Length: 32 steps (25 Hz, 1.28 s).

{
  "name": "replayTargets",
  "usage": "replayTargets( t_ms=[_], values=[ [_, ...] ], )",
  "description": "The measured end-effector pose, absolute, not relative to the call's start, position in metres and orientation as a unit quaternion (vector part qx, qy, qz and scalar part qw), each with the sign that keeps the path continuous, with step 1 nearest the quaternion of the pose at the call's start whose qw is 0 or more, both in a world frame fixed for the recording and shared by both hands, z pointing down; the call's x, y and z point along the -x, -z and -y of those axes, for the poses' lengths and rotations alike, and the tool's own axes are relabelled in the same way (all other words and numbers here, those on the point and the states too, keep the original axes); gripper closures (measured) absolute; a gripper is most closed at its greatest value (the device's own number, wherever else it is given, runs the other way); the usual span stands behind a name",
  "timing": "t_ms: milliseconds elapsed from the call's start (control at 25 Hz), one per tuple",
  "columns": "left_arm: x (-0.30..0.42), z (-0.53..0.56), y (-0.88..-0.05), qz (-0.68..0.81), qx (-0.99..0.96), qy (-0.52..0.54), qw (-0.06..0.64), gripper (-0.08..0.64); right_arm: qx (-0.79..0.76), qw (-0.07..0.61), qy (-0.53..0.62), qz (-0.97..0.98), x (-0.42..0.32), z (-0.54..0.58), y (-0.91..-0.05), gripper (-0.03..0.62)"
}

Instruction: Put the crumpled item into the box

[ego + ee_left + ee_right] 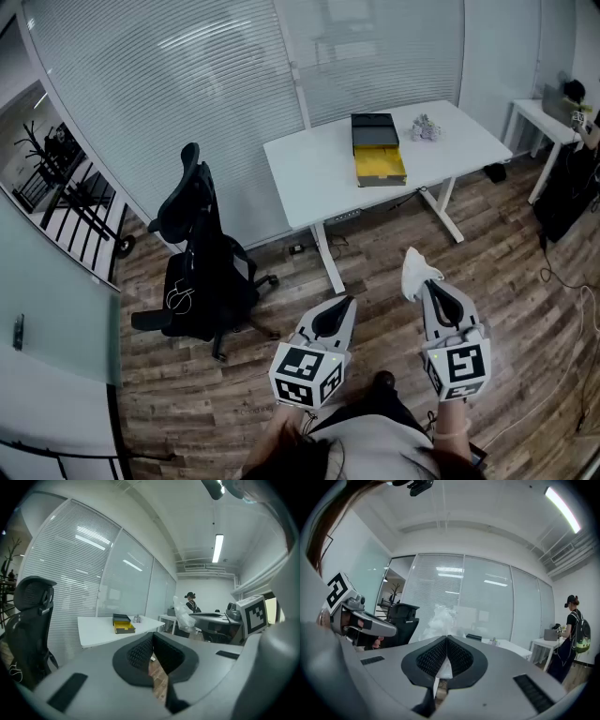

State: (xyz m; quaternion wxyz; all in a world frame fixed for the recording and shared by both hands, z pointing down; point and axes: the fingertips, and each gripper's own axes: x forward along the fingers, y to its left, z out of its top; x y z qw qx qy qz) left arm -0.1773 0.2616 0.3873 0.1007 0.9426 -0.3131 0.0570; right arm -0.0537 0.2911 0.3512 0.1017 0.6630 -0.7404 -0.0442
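Overhead, crumpled white item (pixel 413 263) in right tool (pixel 421 282), box (pixel 378 153) well apart.

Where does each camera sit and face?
Head view: on the person's head, facing steeply down; left gripper and right gripper show.
Left gripper view: on that gripper, facing the table along shut jaws.
Right gripper view: on that gripper, facing the blinds; jaws pinch the crumpled item.
Head and left views share the box.

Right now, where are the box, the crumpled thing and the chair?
Box (pixel 380 167): head view, its yellow inside.
Crumpled thing (pixel 414 269): head view, its white middle.
Chair (pixel 206 267): head view, its black middle.
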Motion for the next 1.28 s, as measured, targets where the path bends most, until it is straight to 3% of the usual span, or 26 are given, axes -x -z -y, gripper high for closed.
replayTargets(
  t_ms=[1280],
  values=[
    [0.033, -0.181, -0.383, 0.339, -0.934, -0.069, 0.085, 0.541, -0.632, 0.071, 0.037, 0.771, -0.08, -0.211, -0.351, 0.563]
  ],
)
